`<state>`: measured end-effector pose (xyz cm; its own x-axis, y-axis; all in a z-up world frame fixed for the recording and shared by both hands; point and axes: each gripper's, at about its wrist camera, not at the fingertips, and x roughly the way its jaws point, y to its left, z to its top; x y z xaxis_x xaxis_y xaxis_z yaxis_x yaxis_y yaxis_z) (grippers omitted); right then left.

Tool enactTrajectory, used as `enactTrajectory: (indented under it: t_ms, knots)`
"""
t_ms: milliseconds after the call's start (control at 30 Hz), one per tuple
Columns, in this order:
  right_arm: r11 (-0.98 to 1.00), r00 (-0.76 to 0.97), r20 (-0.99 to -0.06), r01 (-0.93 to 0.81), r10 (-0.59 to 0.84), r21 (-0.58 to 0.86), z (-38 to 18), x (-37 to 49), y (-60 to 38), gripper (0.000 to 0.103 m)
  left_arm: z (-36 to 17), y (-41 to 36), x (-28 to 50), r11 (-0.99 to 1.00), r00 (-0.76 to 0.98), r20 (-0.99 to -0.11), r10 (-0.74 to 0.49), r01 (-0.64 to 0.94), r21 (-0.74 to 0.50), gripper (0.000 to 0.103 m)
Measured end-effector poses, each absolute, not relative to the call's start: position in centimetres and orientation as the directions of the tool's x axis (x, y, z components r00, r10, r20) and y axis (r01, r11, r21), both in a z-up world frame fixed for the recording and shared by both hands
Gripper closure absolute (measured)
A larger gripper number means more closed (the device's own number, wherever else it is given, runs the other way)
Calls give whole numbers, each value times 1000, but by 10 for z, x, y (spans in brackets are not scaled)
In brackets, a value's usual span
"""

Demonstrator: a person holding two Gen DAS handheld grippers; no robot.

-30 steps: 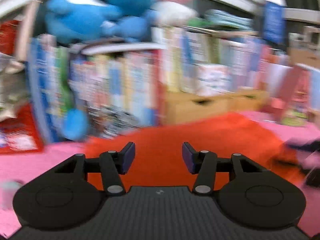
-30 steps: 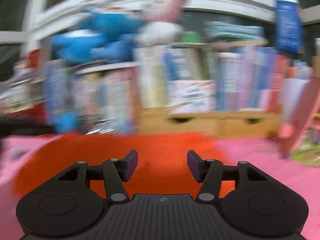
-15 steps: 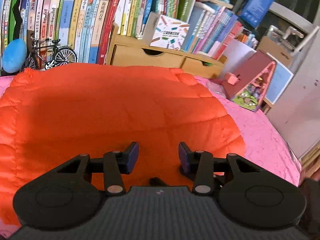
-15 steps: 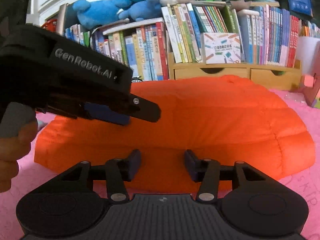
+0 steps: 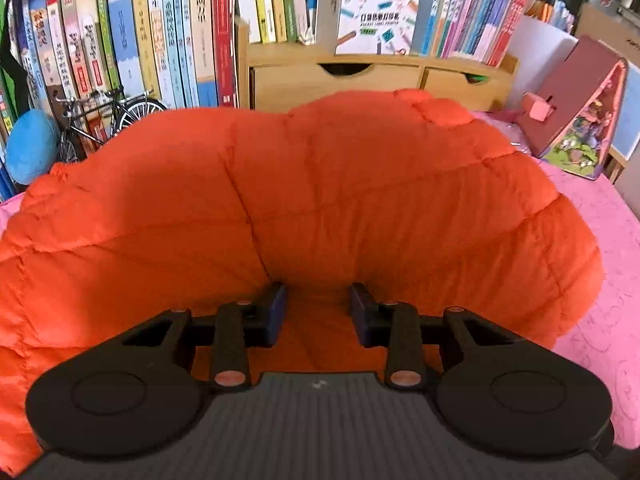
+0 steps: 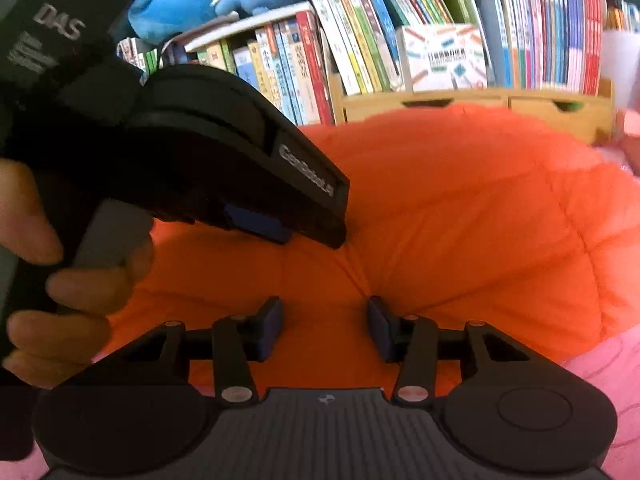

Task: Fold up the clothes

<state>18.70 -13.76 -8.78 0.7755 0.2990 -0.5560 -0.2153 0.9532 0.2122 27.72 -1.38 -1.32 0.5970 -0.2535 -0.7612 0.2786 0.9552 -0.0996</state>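
A puffy orange quilted jacket [image 5: 360,184] lies spread on a pink table cover [image 5: 600,280]. My left gripper [image 5: 318,308] is tipped down into its near part. Its fingertips dig in, creases run out from them, and a fold of orange fabric fills the narrow gap between the pads. In the right wrist view the left gripper [image 6: 320,232] comes in from the left, held by a hand [image 6: 60,300], its tip sunk into the jacket [image 6: 480,208]. My right gripper [image 6: 325,326] sits low on the jacket's near edge. Its jaws are closing, with fabric lying between them but not clamped.
Rows of upright books [image 5: 180,40] and a wooden drawer box [image 5: 360,76] stand right behind the jacket. A model bicycle [image 5: 100,116] and a blue plush ball [image 5: 28,152] are at back left. A pink house-shaped toy [image 5: 580,120] is at back right.
Both grippers came down and forward onto the jacket. The left jaws narrowed and its tip pushed into the fabric. The left gripper entered the right view and now reaches further across.
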Motion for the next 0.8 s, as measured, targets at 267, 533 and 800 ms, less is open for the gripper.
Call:
enactTrajectory:
  t_ms: [267, 533, 800]
  knots:
    - [945, 763, -561, -217, 319, 243, -91, 187, -142, 56, -12, -8, 312, 964, 589, -764, -263, 183, -190, 66]
    - [943, 762, -559, -222, 327, 248, -91, 184, -143, 56, -19, -1, 357, 961, 568, -780, -263, 85, -263, 64]
    - [941, 760, -558, -228, 333, 251, -90, 182, -144, 56, -24, -7, 389, 979, 580, -792, -190, 58, -193, 64]
